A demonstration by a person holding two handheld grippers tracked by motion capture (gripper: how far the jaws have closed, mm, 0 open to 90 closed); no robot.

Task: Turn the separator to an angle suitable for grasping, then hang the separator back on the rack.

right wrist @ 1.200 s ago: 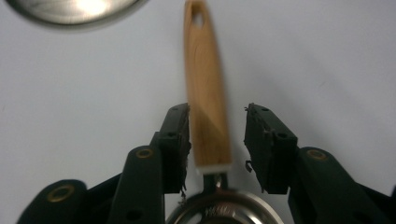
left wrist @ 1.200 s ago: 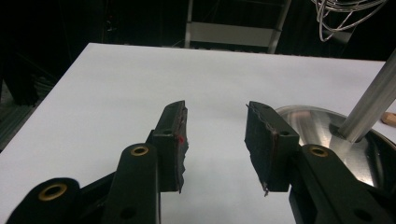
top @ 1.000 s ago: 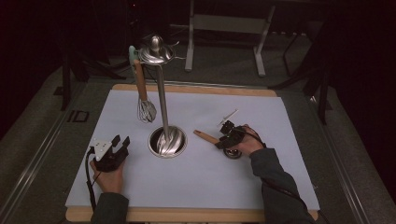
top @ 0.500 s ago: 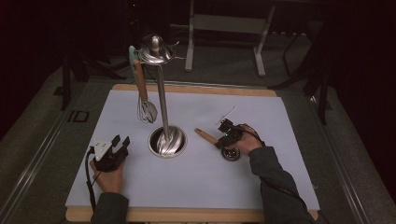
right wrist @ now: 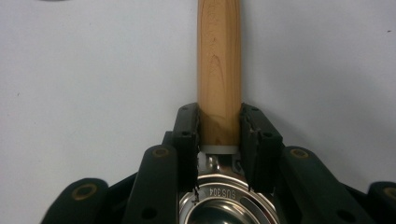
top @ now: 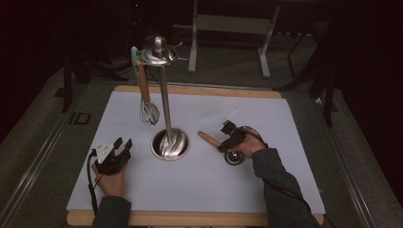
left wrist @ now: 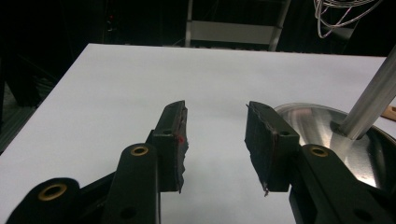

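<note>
A steel ladle lies on the white mat right of centre, its bowl (top: 234, 157) near my right hand and its wooden handle (top: 208, 138) pointing to the stand. In the right gripper view the handle (right wrist: 218, 70) runs up between the jaws and the bowl (right wrist: 224, 205) sits below them. My right gripper (top: 222, 145) (right wrist: 219, 126) has just been closing, and both pads now touch the handle near its collar. My left gripper (top: 122, 145) (left wrist: 215, 126) rests on the mat at the left, open with nothing between its jaws.
A utensil stand rises mid-table, with a round steel base (top: 170, 144) (left wrist: 327, 135) and a thin pole (top: 165, 99) (left wrist: 373, 93). From its top hangs a whisk (top: 148, 113) with a wooden handle. The white mat (top: 266, 190) covers the wooden tabletop.
</note>
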